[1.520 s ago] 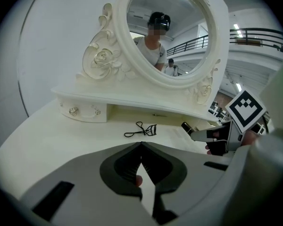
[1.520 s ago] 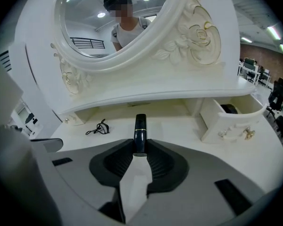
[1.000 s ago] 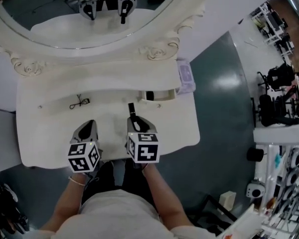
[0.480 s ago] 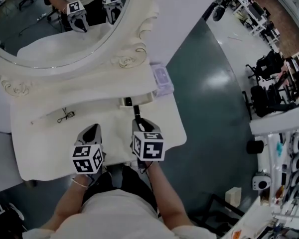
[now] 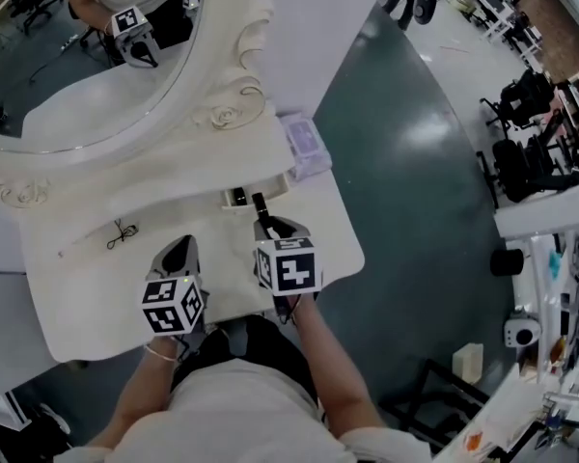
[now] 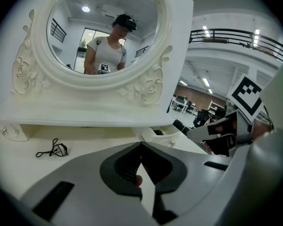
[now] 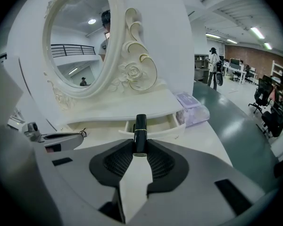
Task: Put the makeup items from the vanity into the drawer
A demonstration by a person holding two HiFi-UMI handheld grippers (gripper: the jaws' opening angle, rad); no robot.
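A: Nearest us, the left gripper (image 6: 141,147) has its fingers closed on nothing. The right gripper (image 7: 139,144) has its fingers clamped on a black tube (image 7: 140,128), held over the table (image 5: 96,292) just short of the open drawer (image 7: 173,125).

B: So it's not stowed yet. What remains?

A: We think something dark already lies in the drawer. A black cord (image 5: 122,233) and a lilac case (image 7: 192,108) sit outside it.

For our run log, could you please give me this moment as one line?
right gripper: jaws shut on black tube | drawer: open | left gripper: jaws shut, empty
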